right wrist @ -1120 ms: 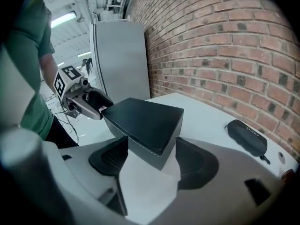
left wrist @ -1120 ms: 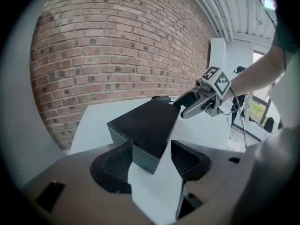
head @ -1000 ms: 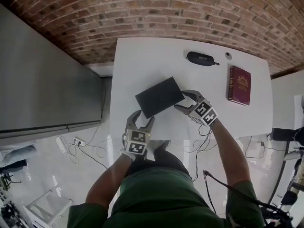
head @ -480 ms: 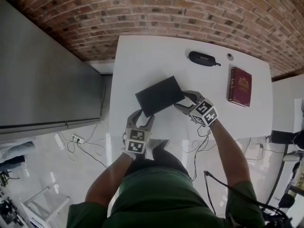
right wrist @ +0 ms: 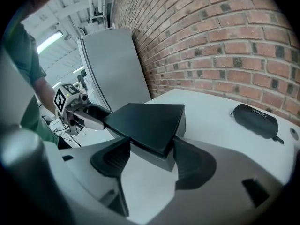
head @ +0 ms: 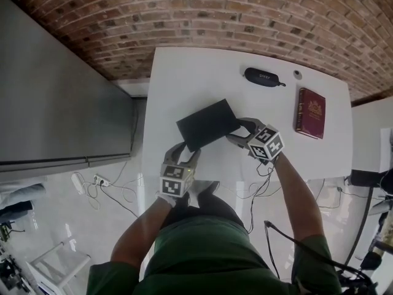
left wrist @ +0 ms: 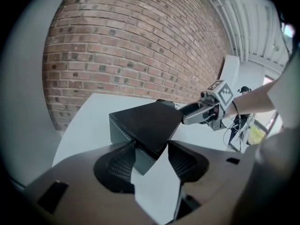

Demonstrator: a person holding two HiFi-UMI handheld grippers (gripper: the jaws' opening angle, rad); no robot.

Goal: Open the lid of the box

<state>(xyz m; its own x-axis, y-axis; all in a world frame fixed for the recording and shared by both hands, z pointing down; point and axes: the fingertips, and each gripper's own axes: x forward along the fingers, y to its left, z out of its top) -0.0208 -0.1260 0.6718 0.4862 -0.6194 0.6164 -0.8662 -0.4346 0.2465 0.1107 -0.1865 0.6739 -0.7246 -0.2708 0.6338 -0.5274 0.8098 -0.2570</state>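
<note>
1. The flat black box point(head: 207, 123), lid shut, sat cornerwise by the table's point(head: 184, 72) near edge.
2. The left hand-held gripper point(head: 186, 150), jaws just closing, pinched its near corner. The right hand-held gripper point(head: 236, 131) clamped its right corner, so both corners were partly hidden.
3. Open tabletop lay toward the far edge.

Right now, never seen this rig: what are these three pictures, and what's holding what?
No robot: a person carries a hand-held gripper in each hand. One picture comes from a head camera looking down; the other two from cameras riding on each one, looking along its jaws. On the white table lie a black box, a dark case and a red book. The left hand-held gripper grips a near corner of the box, its jaws having just been closing; the right hand-held gripper clamps another corner. The lid looks closed.
</note>
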